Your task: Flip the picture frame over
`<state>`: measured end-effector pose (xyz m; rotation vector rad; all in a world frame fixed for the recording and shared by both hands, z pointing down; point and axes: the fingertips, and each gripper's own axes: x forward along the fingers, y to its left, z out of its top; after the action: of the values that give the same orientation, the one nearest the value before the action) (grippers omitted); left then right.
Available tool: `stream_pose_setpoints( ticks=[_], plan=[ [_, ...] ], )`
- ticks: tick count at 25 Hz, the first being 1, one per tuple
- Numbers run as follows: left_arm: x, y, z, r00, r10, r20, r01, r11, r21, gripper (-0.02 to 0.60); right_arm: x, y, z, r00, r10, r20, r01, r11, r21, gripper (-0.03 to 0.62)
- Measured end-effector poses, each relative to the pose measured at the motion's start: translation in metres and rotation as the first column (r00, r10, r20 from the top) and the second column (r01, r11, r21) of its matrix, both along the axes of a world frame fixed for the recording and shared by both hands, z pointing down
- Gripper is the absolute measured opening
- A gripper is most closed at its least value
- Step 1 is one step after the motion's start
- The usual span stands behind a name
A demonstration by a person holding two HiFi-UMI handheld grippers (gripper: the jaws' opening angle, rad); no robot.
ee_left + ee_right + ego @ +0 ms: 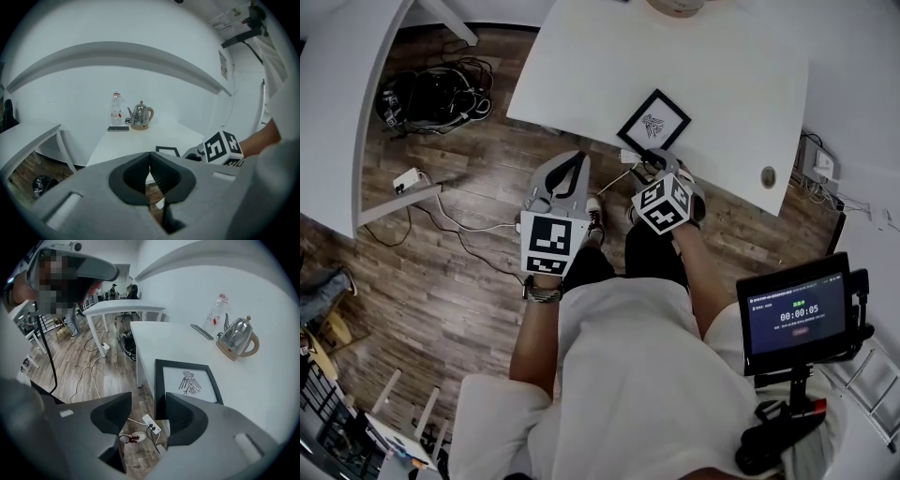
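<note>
Picture frame (653, 120) (bird print (190, 383) inside) face-up on white table (581, 66)

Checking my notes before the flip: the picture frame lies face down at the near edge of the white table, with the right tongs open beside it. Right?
Not quite: the picture frame lies face up, its bird print showing in the right gripper view. The rest holds: near edge of the white table, right tongs open beside it.
</note>
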<state>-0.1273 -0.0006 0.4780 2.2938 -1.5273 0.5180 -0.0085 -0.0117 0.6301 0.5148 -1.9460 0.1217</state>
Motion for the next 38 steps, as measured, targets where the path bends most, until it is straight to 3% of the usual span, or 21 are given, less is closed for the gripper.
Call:
stream_pose_setpoints(
  ticks=[5,15,26,31,38],
  plan=[
    [-0.003,-0.003,0.007,1.000,-0.001,0.002,0.001,1.000,-0.009,0.005,0.001,-0.012,-0.002,0.999,-0.033,-0.022,0.035,0.996,0.083,0.230],
    [0.002,-0.001,0.009,1.000,0.009,0.006,-0.009,1.000,-0.015,0.005,0.008,-0.030,0.018,0.942,-0.216,-0.258,0.273,0.939,0.210,0.236],
    [-0.004,0.004,0.010,1.000,0.000,0.016,0.000,1.000,-0.021,0.005,0.012,-0.039,0.020,0.937,-0.182,-0.297,0.275,0.910,0.310,0.169],
    [-0.006,-0.002,0.009,1.000,0.000,0.024,0.000,1.000,-0.012,0.005,0.014,-0.036,0.021,0.936,-0.178,-0.304,0.274,0.911,0.309,0.158],
    [-0.013,-0.008,0.009,1.000,0.003,0.025,-0.003,1.000,-0.009,0.005,0.004,-0.035,0.005,0.984,-0.106,-0.141,0.141,0.953,0.267,0.141]
  ],
)
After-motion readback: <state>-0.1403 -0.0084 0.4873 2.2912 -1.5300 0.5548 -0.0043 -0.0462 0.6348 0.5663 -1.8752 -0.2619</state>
